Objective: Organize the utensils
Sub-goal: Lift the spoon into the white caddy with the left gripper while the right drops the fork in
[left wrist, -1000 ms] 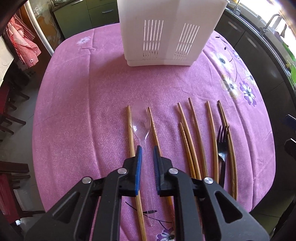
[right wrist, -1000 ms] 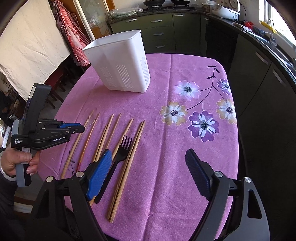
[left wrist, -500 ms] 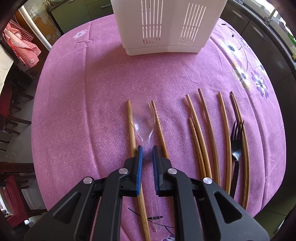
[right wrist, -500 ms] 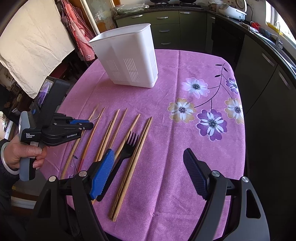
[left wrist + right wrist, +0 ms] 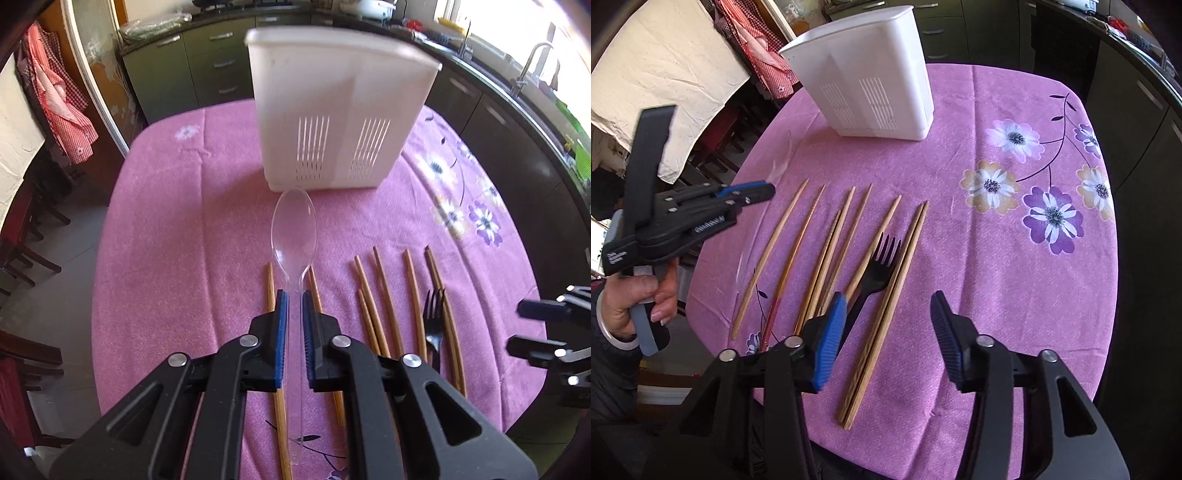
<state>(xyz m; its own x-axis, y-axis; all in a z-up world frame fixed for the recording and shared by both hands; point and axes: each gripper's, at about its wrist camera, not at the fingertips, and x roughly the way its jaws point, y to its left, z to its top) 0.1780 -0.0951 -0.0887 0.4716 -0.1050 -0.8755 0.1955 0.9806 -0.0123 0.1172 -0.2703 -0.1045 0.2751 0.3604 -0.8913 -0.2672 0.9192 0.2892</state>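
Left wrist: left gripper clamped on clear plastic spoon at its neck, bowl ahead toward white caddy. Light, slick, brittle.

Right wrist: right gripper jaws just narrowing, nothing pinched; black fork just ahead, best taken mid-handle.

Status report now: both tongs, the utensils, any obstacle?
Left tongs shut on clear spoon, lifted. Right tongs open, closing over black fork. Nothing blocking white caddy.
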